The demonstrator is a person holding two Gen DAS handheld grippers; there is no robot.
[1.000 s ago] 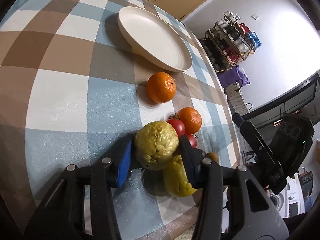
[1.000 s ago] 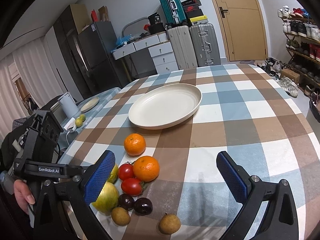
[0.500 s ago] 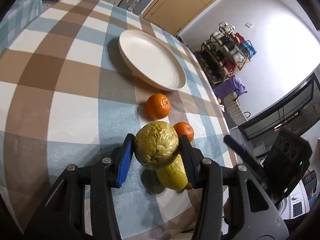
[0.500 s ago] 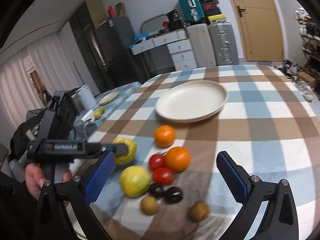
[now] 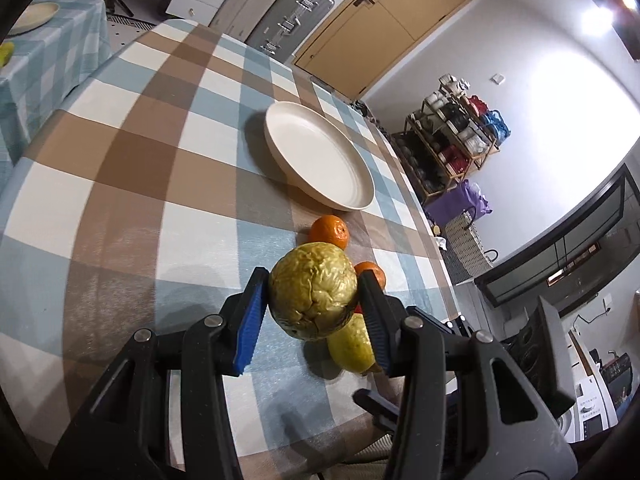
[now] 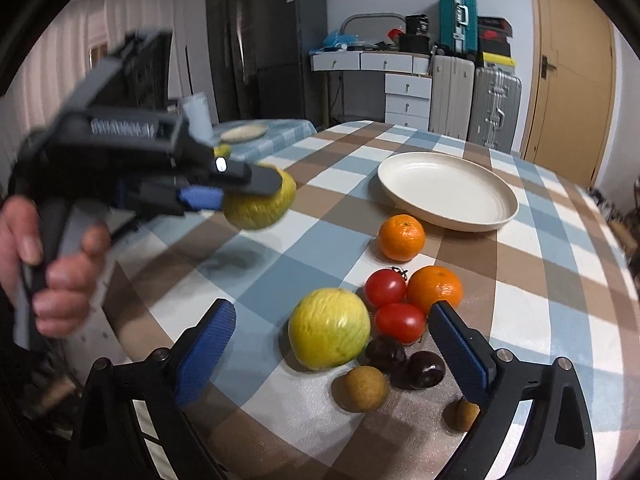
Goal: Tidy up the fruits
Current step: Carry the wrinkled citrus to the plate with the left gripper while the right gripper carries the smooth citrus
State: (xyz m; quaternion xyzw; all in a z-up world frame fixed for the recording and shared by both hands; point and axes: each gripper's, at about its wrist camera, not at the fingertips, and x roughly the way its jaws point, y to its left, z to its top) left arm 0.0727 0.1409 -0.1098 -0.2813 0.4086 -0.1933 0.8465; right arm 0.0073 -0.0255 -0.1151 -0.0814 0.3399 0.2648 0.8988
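Wrinkled yellow-green fruit (image 5: 313, 290) roundish, clamped in left hand-held gripper (image 5: 312, 308), right hand-held gripper (image 6: 332, 352) spread apart

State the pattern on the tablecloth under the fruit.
The tablecloth is checked in brown, light blue and white; clearest in the right wrist view.

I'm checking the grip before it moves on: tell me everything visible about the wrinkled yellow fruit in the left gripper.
The wrinkled yellow fruit is roundish, dull yellow-green with brownish creases and a slightly glossy, puckered skin. It sits clamped between the left gripper's blue-padded fingers, one pad on each side. The right wrist view shows it lifted clear of the checked tablecloth, its shadow below. Nothing else touches it; the cream plate lies ahead, empty.
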